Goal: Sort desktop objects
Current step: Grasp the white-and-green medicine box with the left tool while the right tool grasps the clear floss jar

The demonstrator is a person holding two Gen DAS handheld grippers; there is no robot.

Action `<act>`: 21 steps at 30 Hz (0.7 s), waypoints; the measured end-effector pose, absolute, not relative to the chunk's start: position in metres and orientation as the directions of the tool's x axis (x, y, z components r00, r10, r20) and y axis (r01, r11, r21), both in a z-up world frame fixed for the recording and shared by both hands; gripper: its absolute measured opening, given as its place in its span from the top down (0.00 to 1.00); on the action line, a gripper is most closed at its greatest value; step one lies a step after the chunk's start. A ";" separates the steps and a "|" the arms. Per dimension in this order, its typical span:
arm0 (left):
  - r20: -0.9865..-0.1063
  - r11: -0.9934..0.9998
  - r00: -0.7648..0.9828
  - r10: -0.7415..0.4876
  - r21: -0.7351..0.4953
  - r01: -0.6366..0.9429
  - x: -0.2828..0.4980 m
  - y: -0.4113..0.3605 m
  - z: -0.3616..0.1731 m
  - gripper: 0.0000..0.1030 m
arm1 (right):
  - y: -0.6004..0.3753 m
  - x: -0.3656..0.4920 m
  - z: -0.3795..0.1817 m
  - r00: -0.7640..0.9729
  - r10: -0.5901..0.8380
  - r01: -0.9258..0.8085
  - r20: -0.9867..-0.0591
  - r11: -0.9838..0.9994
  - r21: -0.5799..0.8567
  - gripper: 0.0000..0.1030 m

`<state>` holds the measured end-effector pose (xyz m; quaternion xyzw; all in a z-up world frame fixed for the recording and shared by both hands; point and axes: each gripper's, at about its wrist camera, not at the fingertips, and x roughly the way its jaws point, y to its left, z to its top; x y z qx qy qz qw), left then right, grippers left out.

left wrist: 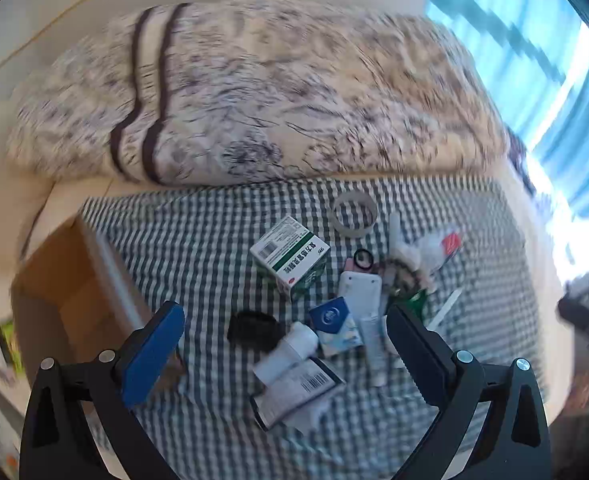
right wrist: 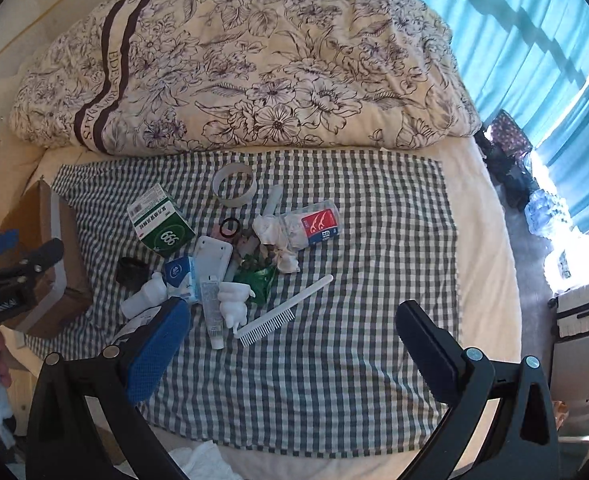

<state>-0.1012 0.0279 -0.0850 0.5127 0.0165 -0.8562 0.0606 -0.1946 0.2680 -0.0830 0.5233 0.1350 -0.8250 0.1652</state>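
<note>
Both claws hover spread and empty: left gripper (left wrist: 284,344) over a clutter pile near the checked cloth (right wrist: 354,280)'s left edge, right gripper (right wrist: 290,344) nearer the cloth's middle. Best to pick an outlying piece first, such as the white comb (right wrist: 282,312), gripping across its narrow spine.

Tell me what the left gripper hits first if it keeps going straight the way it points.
Most likely the white bottle lying on its side, beside the black cap; both sit between the open fingers of the left gripper. Depth is hard to judge, so the barcoded packet nearer the camera might come first.
</note>
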 end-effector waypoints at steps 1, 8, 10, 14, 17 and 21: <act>-0.873 -0.996 -0.480 -0.080 0.052 0.071 -0.112 0.030 -0.098 0.00 | 0.266 -0.199 -0.087 -0.392 -0.130 0.412 -0.911 -0.910 -0.048 0.00; -0.878 -0.973 -0.476 -0.047 0.149 -0.179 -0.166 0.020 -0.177 0.00 | 0.256 -0.231 -0.102 -0.368 -0.096 0.417 -0.925 -0.906 -0.071 0.00; -0.879 -0.960 -0.474 -0.042 0.168 -0.226 -0.178 0.017 -0.198 0.00 | 0.253 -0.243 -0.110 -0.362 -0.085 0.417 -0.928 -0.905 -0.080 0.00; -0.887 -0.938 -0.460 -0.043 0.194 -0.287 -0.186 0.013 -0.231 0.00 | 0.246 -0.273 -0.133 -0.322 -0.078 0.396 -0.943 -0.917 -0.059 0.00; -0.900 -0.935 -0.436 -0.018 0.169 -0.311 -0.189 0.002 -0.249 0.00 | 0.240 -0.293 -0.160 -0.311 -0.038 0.399 -0.950 -0.912 -0.095 0.00; -0.894 -0.946 -0.435 0.108 0.042 -0.321 -0.194 -0.002 -0.259 0.00 | 0.232 -0.321 -0.205 -0.258 -0.034 0.446 -0.966 -0.891 -0.087 0.00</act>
